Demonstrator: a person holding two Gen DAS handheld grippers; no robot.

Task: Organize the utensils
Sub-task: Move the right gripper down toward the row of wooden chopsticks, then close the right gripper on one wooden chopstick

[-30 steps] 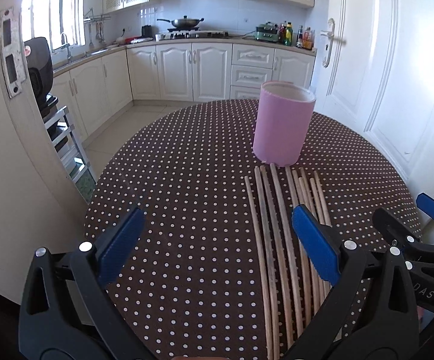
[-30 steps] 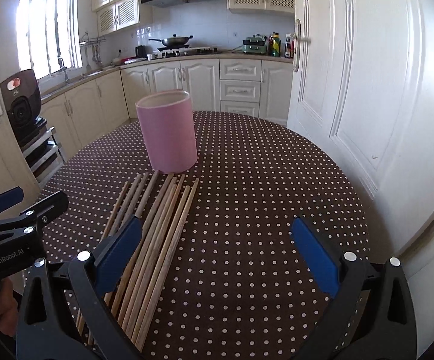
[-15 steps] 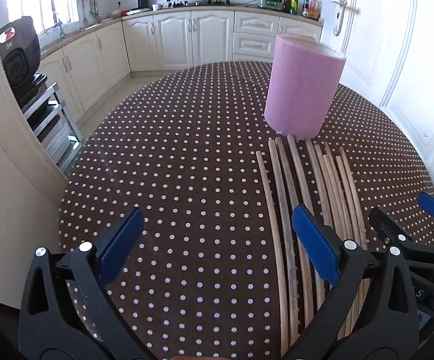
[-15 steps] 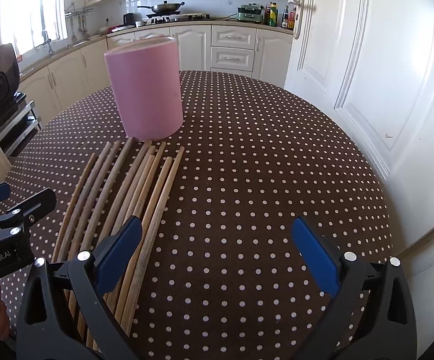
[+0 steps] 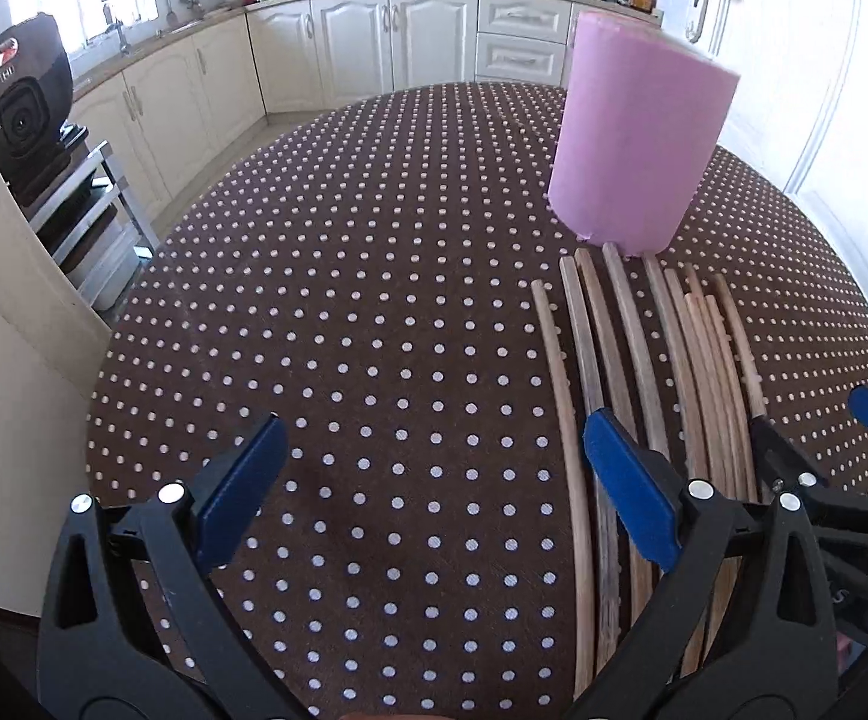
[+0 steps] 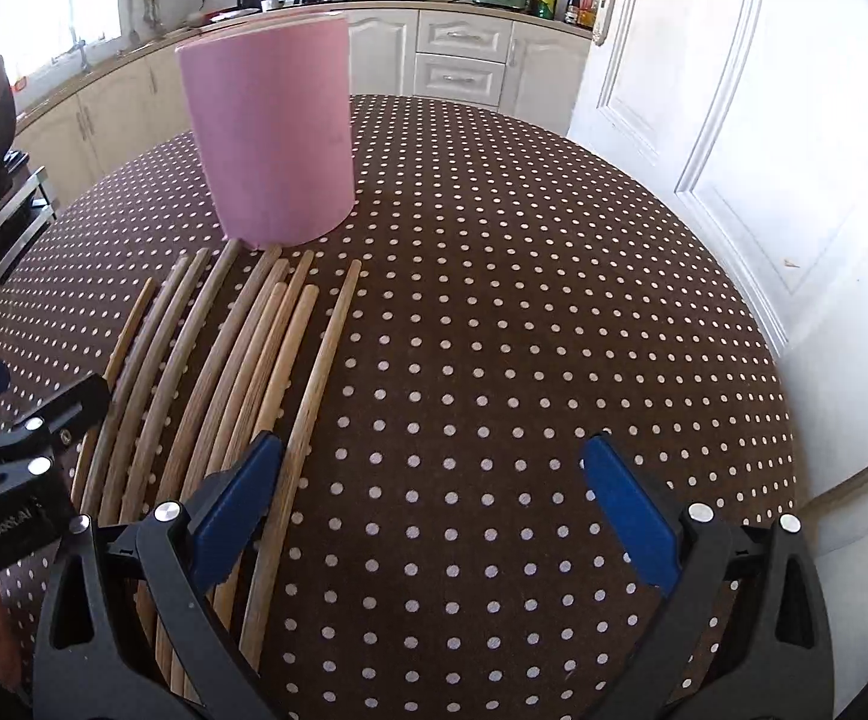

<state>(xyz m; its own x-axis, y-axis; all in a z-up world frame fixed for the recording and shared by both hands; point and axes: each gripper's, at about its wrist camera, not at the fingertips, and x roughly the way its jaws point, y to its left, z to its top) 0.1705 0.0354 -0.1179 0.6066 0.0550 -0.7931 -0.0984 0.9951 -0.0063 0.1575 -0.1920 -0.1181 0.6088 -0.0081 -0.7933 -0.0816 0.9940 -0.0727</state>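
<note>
Wooden chopsticks (image 5: 644,396) (image 6: 236,372) are laid side by side in a loose row on a round table (image 5: 374,276) (image 6: 524,312) covered with a brown cloth with white dots. Their far ends are found just in front of a pink cylindrical holder (image 5: 635,144) (image 6: 275,126), which is stood upright on the cloth; two or three of the tips are seen at its base, though contact cannot be confirmed. The holder's inside is not shown.

The left gripper (image 5: 428,492) is held low over the table, its jaws spread wide with nothing between them. Its right blue pad is placed over the left sticks of the row, while the left pad is set over bare cloth. In the right wrist view part of this gripper (image 6: 20,456) is seen at the left edge, over the sticks.

The right gripper (image 6: 428,504) is likewise held with jaws wide apart and empty. Its left pad is positioned above the rightmost sticks, its right pad over bare cloth. In the left wrist view it (image 5: 824,468) is seen at the right edge, beside the row.

White kitchen cabinets (image 5: 386,42) and a white door (image 6: 734,90) are seen behind the table.
</note>
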